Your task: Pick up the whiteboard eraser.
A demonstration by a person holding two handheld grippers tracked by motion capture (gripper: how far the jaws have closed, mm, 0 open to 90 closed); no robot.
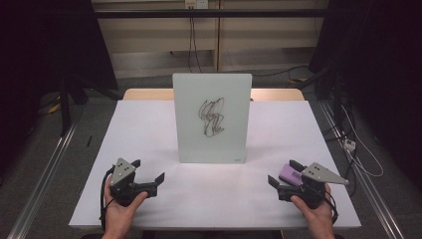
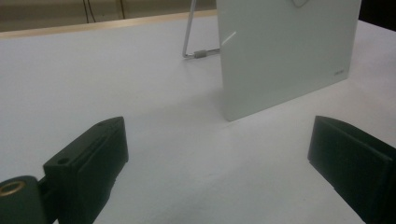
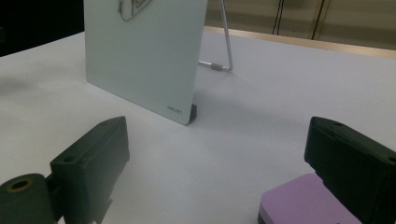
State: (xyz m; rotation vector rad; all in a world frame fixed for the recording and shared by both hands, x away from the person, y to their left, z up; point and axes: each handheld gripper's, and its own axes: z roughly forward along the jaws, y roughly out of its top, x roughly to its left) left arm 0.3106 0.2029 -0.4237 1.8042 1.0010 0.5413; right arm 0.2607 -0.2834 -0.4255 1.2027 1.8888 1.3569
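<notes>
A small white board stands upright at the middle of the table, with a black scribble on its face. My left gripper rests near the front left, held by a hand, its jaws wide apart over bare table. At the front right my right gripper is also open. A purple eraser block lies on the table against the inner side of its right jaw; the pads do not press on it. The board appears ahead in both gripper views.
The white tabletop has a wooden strip along its far edge. A wire stand props the board from behind. Metal rails run along the floor on both sides, and cables lie on the floor at the right.
</notes>
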